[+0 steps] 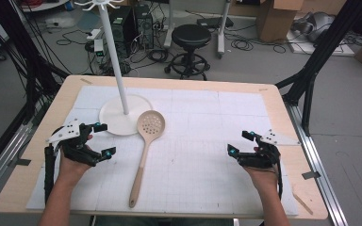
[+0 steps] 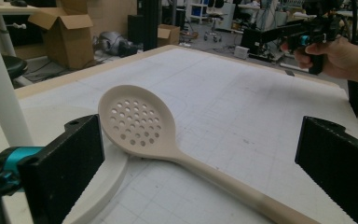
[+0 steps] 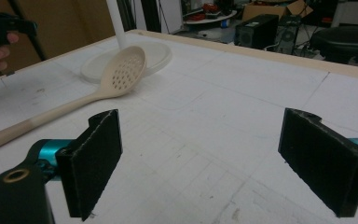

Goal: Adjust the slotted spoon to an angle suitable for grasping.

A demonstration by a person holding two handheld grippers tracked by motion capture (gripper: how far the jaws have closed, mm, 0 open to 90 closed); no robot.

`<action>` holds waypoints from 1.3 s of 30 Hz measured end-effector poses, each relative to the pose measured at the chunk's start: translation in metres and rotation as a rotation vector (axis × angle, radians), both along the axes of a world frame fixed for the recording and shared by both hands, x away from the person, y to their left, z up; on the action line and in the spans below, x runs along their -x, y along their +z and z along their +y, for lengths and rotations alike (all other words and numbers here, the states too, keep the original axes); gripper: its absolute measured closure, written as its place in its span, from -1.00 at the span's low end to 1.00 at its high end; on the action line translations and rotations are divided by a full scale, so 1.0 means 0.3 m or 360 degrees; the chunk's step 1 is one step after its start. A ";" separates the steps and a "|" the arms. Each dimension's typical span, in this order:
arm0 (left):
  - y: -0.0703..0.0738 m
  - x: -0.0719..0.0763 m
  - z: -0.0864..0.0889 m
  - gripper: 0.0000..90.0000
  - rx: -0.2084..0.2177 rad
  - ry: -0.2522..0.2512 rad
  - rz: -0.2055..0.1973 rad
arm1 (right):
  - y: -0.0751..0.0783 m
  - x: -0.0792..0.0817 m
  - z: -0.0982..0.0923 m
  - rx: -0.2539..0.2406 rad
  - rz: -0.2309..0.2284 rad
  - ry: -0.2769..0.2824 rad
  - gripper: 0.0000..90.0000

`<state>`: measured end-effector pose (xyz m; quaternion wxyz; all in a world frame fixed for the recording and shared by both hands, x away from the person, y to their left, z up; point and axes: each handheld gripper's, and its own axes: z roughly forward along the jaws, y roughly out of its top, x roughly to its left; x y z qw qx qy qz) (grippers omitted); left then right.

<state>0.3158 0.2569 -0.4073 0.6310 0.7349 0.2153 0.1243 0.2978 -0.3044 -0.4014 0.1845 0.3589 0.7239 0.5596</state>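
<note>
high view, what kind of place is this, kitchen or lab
Most likely a robotics lab or workshop, not a kitchen: black computer towers with loose cables on the floor, cardboard boxes, and a black rolling stool behind a gridded work table.

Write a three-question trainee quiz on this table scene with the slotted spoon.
1. True or false: the slotted spoon has its head leaning on the white stand's base.
2. Which hand-held gripper is nearer the spoon: A left, B right?
3. Fill in: both pairs of jaws are ____.

Key: 1 true. 2 A. 3 open, nothing between them.
</note>
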 end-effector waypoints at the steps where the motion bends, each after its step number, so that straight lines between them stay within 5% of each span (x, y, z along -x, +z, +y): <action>1: 0.000 0.000 0.000 -0.96 0.0000 0.0000 0.0000 | -0.003 -0.004 0.001 -0.0001 0.0002 0.0007 -0.73; 28: -0.006 0.005 0.005 -0.95 -0.0014 0.0034 0.0024 | 0.000 -0.002 0.006 0.0049 0.0000 -0.0010 -0.67; 39: -0.019 0.000 -0.010 -0.12 -0.0090 0.0048 0.0098 | 0.001 -0.001 0.004 0.0057 0.0000 -0.0024 -0.65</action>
